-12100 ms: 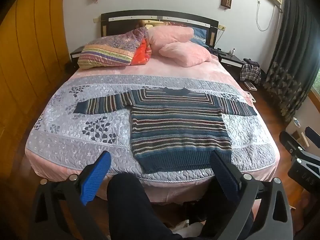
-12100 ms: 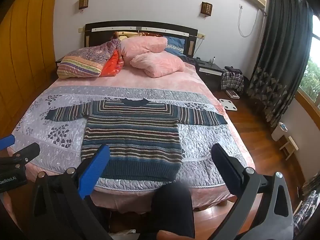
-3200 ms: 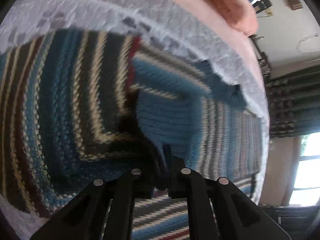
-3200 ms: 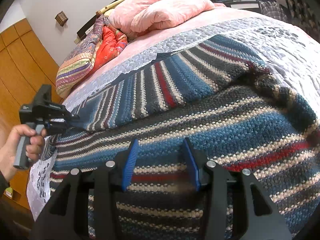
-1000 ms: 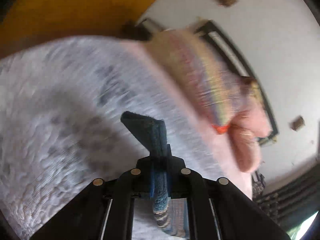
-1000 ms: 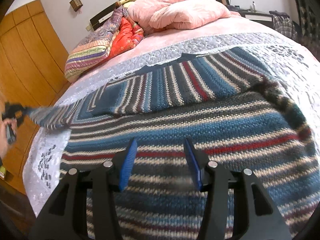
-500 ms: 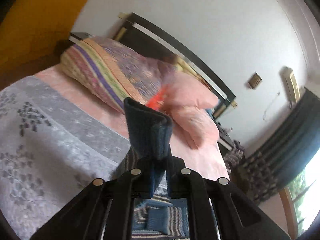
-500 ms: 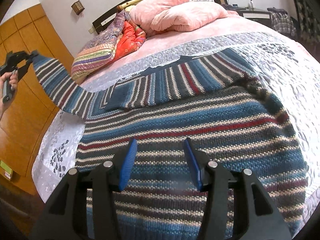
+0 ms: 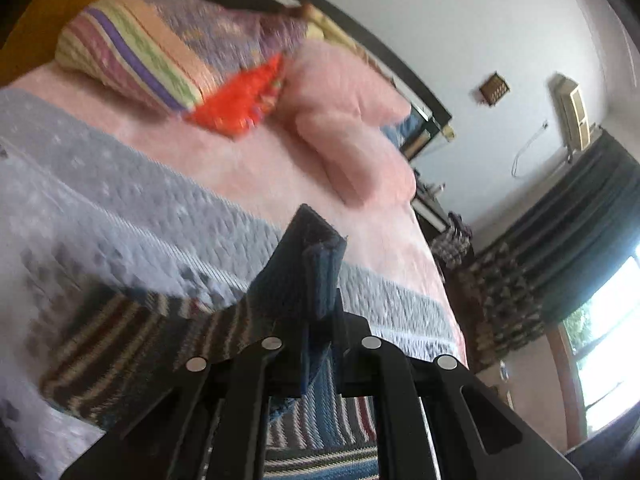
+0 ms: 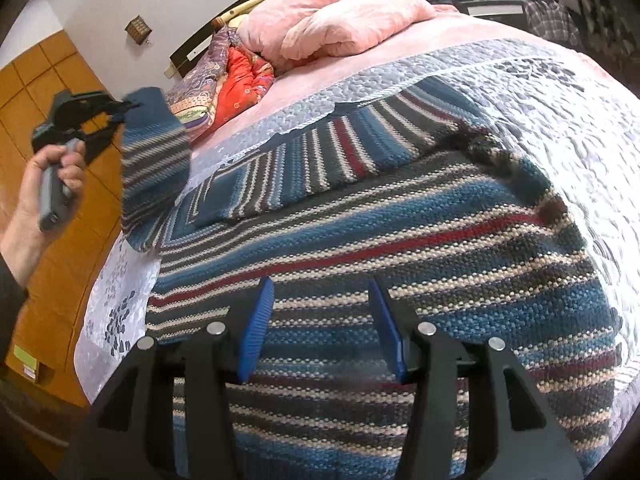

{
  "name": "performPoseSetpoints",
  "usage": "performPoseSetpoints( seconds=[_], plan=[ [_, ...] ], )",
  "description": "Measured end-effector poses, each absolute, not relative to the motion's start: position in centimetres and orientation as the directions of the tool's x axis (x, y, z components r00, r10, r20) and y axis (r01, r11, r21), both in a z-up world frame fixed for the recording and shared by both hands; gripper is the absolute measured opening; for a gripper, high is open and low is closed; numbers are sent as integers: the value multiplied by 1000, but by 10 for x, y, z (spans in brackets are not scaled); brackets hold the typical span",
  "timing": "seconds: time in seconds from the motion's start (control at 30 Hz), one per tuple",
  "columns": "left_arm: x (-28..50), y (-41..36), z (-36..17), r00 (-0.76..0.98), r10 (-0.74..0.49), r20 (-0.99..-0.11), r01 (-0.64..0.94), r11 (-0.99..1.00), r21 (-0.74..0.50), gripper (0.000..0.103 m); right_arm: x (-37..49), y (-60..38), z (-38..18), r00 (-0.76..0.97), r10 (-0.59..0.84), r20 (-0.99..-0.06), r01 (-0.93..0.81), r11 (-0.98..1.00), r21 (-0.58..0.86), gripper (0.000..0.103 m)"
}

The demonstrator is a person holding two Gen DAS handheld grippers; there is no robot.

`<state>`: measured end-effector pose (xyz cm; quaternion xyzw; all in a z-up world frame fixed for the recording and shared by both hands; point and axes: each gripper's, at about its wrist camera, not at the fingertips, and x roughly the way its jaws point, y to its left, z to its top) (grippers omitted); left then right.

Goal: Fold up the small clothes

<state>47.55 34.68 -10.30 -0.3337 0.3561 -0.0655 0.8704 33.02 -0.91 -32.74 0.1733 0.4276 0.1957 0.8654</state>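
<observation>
While sleeve cuff [image 9: 316, 264] is pinched by left gripper [image 9: 320, 344] (raised leftward), striped sweater [image 10: 400, 248] lies under spread right gripper [image 10: 320, 320].

Soft daylight from a glaring window [image 9: 612, 344]; motion blur, fisheye-warped dark edges.

The left gripper [image 10: 120, 110] was raised, its jaws clamped together on a sleeve cuff [image 9: 316, 276], the person's hand [image 10: 48, 184] wrapped around its handle. The right gripper [image 10: 322, 328] pointed forward and low, its blue fingers [image 10: 256, 328] spread apart, gripping nothing.
</observation>
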Motion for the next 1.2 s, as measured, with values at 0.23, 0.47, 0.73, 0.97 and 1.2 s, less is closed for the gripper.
performPoseSetpoints(
  seconds=[0.23, 0.47, 0.73, 0.97, 1.2],
  plan=[
    [488, 278, -188, 650, -422, -632, -144, 748, -648, 8, 339, -22, -335, 532, 491, -689, -137, 854, 502, 50],
    [482, 229, -247, 556, -473, -683, -146, 754, -640, 57, 376, -30, -319, 483, 570, -665, -125, 796, 592, 61],
    [362, 246, -241, 643, -480, -597, -104, 718, -689, 76, 500, -5, -357, 215, 846, -488, 58, 488, 871, 62],
    [318, 255, -266, 633, -494, -596, -107, 707, -699, 77, 565, 43, -404, 97, 856, -509, 166, 490, 856, 50],
    [321, 265, -279, 626, -510, -591, -125, 682, -721, 77, 585, 70, -404, 72, 832, -550, 144, 537, 831, 44]
  ],
)
